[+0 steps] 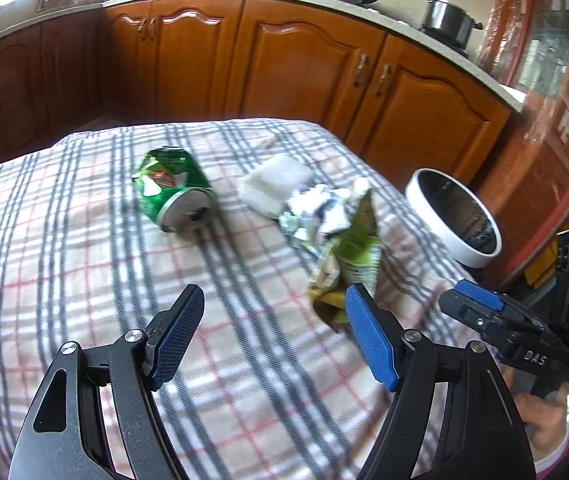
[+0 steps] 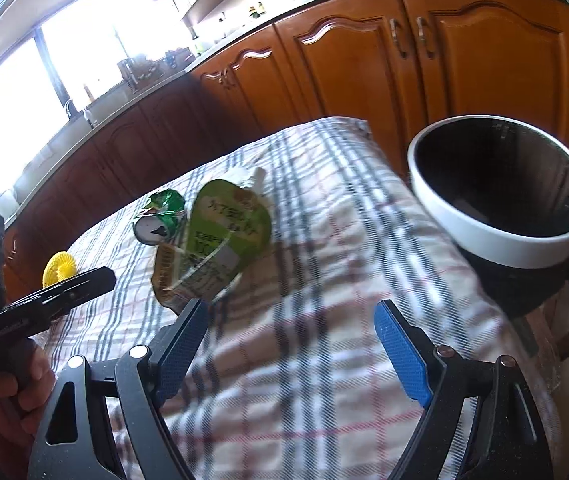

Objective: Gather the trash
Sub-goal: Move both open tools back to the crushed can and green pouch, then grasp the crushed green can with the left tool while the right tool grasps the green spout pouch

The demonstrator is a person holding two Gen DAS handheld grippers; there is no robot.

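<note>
A crushed green can (image 1: 172, 192) lies on the checked tablecloth (image 1: 84, 260). Right of it lie a white sponge-like block (image 1: 272, 184), crumpled paper (image 1: 316, 208) and a green pouch (image 1: 352, 248). My left gripper (image 1: 274, 304) is open and empty, above the cloth, with the pouch just beyond its right finger. My right gripper (image 2: 290, 320) is open and empty; the pouch (image 2: 216, 240) and can (image 2: 160, 220) lie ahead to its left. A white-rimmed bin (image 2: 500, 196) stands at the table's right edge and also shows in the left wrist view (image 1: 456, 216).
A yellow round object (image 2: 59, 266) lies at the table's left side. Wooden kitchen cabinets (image 1: 284, 60) run behind the table under a counter with pots. The right gripper (image 1: 480, 300) shows at the left view's right edge; the left gripper (image 2: 96, 280) at the right view's left.
</note>
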